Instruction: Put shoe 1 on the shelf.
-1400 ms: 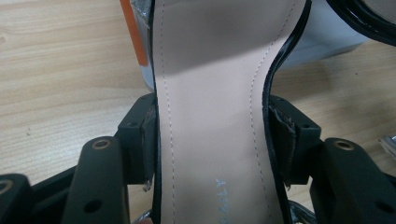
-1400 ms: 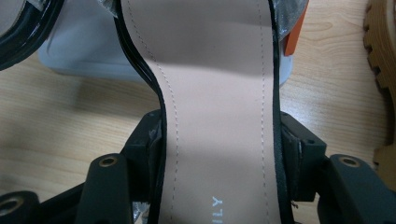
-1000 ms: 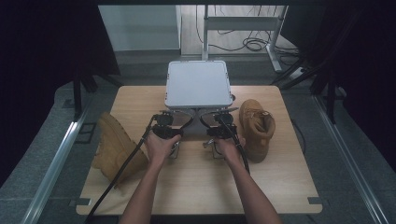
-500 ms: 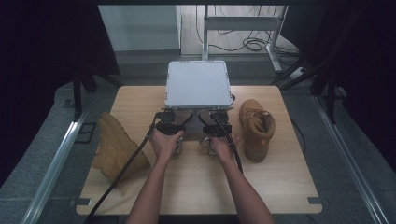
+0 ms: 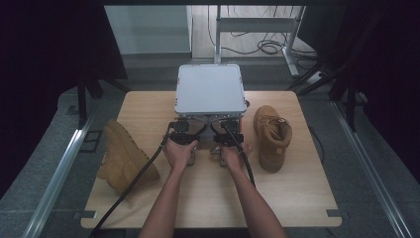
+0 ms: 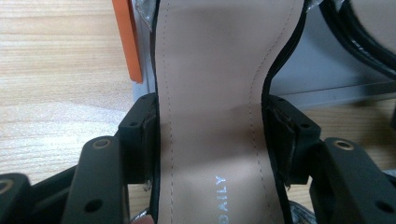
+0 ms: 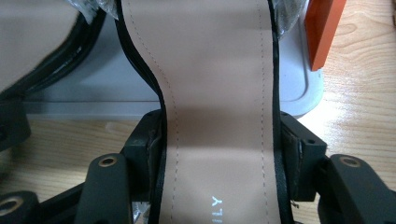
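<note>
**At table centre: both grippers clamped on black shoes**

At the table (image 5: 297, 198) centre, just in front of the grey box (image 5: 210, 89), the left gripper (image 5: 182, 133) and right gripper (image 5: 228, 135) sit side by side, approx. level w/ each other.

Left gripper view: jaws closed on the left shoe (image 6: 210, 93), pads pressing both black edges at the narrow waist of its tan insole. Right gripper view: same config., jaws holding the right shoe (image 7: 215, 93) across its insole waist. Both shoes point toward the grey box, w/ an orange part (image 7: 325, 28) beside it.

Ref.: tan boot (image 5: 272, 136) stands upright right of the grippers; second tan boot (image 5: 124, 156) lies on its side at the left table edge.
</note>
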{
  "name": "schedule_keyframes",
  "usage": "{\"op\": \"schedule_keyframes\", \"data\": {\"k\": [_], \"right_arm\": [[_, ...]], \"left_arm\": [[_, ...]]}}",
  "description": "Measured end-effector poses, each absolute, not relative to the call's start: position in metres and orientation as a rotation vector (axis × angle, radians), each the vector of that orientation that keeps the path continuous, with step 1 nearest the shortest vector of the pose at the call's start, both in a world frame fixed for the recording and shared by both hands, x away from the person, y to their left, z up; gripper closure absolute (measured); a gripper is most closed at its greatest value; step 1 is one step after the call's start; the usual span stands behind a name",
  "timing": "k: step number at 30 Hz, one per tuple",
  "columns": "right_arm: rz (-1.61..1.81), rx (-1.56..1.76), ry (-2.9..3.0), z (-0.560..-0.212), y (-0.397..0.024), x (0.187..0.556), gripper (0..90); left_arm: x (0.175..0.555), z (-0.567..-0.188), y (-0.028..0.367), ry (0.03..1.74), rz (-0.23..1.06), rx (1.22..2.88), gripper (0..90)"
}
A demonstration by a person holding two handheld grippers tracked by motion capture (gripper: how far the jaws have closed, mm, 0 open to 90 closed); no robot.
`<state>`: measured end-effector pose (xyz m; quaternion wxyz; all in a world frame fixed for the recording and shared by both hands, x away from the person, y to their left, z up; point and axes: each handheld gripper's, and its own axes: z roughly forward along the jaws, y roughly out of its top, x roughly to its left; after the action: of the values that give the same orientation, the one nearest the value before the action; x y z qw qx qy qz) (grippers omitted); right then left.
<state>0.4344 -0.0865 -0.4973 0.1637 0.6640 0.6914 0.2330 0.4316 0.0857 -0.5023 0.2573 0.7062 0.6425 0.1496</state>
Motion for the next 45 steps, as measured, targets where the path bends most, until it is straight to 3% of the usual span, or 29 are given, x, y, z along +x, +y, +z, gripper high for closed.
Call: {"op": "schedule_keyframes", "data": {"k": [13,15,22,30,45], "right_arm": [[0.664,1.949,1.963,-0.502,-0.088,0.44,37.7],[0.69,1.96,1.977,-0.501,-0.089,0.439,29.7],[0.745,1.832,1.976,-0.483,-0.091,0.426,22.1],[0.966,1.758,2.034,-0.479,-0.12,0.392,22.8],[1.15,1.522,2.084,-0.492,-0.131,0.34,26.1]], "left_arm": [[0.436,-0.511,0.08,1.758,0.384,1.885,40.0],[0.436,-0.51,0.079,1.746,0.384,1.869,33.6],[0.419,-0.489,0.089,1.62,0.391,1.88,23.4],[0.376,-0.465,0.118,1.441,0.382,1.877,23.7],[0.327,-0.489,0.142,1.333,0.405,1.823,30.6]]}}
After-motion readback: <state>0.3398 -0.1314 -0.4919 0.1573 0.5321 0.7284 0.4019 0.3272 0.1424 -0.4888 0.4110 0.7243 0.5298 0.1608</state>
